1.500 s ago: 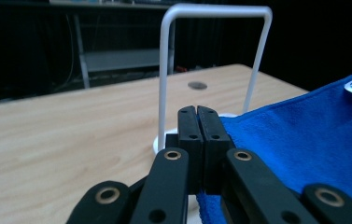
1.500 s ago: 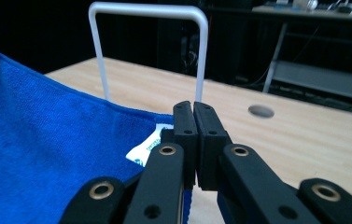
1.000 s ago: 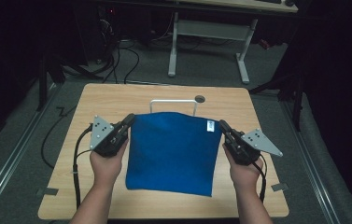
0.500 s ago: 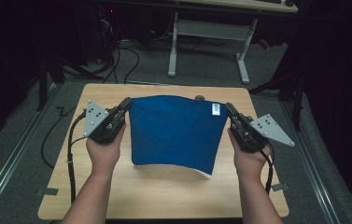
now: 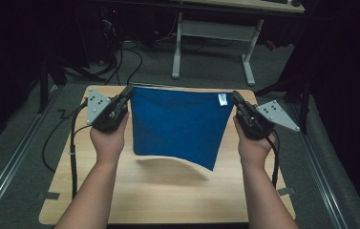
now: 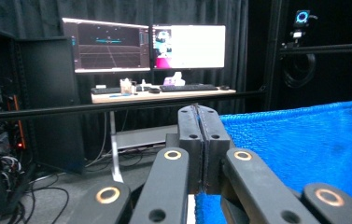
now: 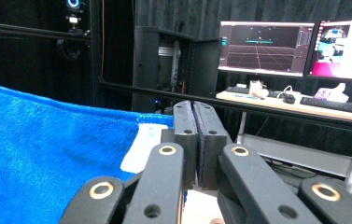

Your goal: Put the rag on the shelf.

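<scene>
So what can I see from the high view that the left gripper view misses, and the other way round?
From above: both hands, the right gripper, the wooden table and the blue cloth's lower edge hanging free over its shadow. Along the left gripper's jaws: two lit monitors and a keyboard on a desk beyond. Both share the cloth, pinched at a top corner by the closed left gripper.

The blue cloth (image 5: pixel 177 124) looks like a matt, nubby terry weave, its loops plain in the left gripper view, with a small smooth white label (image 5: pixel 222 99) sewn at the corner of the cloth. Below the cloth, the surface (image 5: pixel 168 191) is pale wood-grain laminate, smooth with a faint sheen. The fingers (image 6: pixel 188 135) beside the cloth are matt black plastic with brass-coloured metal rivets.
</scene>
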